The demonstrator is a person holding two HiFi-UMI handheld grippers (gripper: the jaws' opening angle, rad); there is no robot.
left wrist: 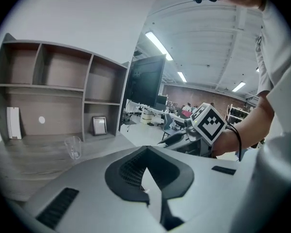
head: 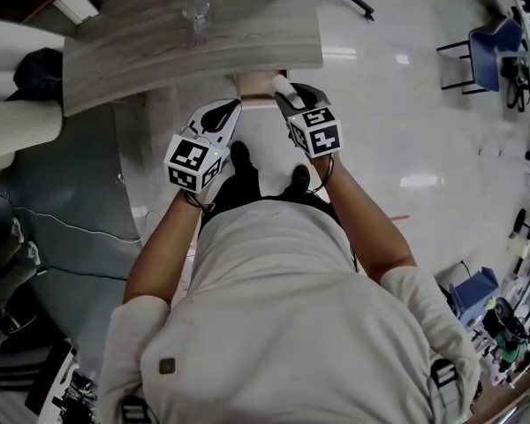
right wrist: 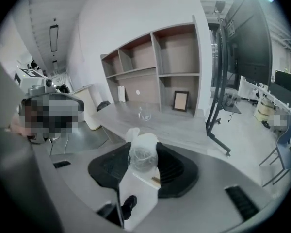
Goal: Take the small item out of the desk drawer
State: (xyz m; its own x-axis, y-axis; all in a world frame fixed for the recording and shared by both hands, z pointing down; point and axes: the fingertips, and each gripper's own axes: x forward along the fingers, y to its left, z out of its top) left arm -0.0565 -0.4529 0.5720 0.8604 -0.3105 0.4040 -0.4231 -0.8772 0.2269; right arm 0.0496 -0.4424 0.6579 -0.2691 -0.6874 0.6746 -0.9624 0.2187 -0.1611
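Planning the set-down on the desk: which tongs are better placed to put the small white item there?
Right. The right tongs grip the small white item and point toward the desk. The left tongs are shut and empty.

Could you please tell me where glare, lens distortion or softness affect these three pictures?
Head view: bright glare patches on the glossy pale floor; the grey wood-grain desk top bows. Left gripper view: dark corners, bright ceiling strip lights, a bent grey open shelf unit. Right gripper view: the small translucent white item between the jaws looks soft, near the lens.
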